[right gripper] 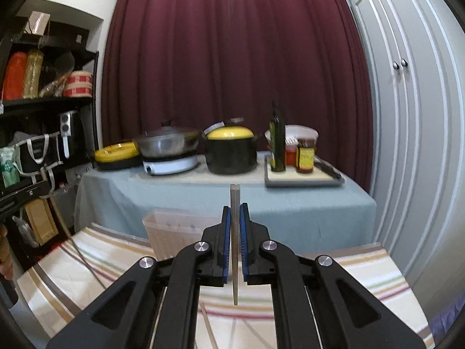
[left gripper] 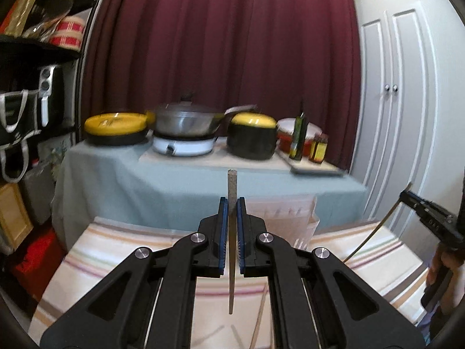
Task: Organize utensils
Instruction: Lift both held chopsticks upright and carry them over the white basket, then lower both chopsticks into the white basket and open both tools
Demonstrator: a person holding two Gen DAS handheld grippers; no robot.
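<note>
In the left wrist view my left gripper (left gripper: 232, 203) is shut on a thin chopstick (left gripper: 231, 183), held upright between the blue pads above the striped cloth. My right gripper (right gripper: 235, 208) is likewise shut on a pale wooden chopstick (right gripper: 234, 195). A clear plastic organizer bin (left gripper: 286, 218) (right gripper: 174, 229) stands at the far edge of the striped table, just beyond both grippers. Each gripper shows at the edge of the other's view: the right gripper (left gripper: 408, 197) and the left gripper (right gripper: 43, 190). A loose chopstick (left gripper: 259, 320) (right gripper: 208, 327) lies on the cloth below.
Behind stands a table under a blue-grey cloth (left gripper: 180, 180) with yellow-lidded pots (right gripper: 231, 151), a wok on a white burner (left gripper: 186, 125), and bottles on a tray (right gripper: 302, 174). Black shelves (right gripper: 43, 101) fill the left, white cupboard doors (right gripper: 407, 116) the right.
</note>
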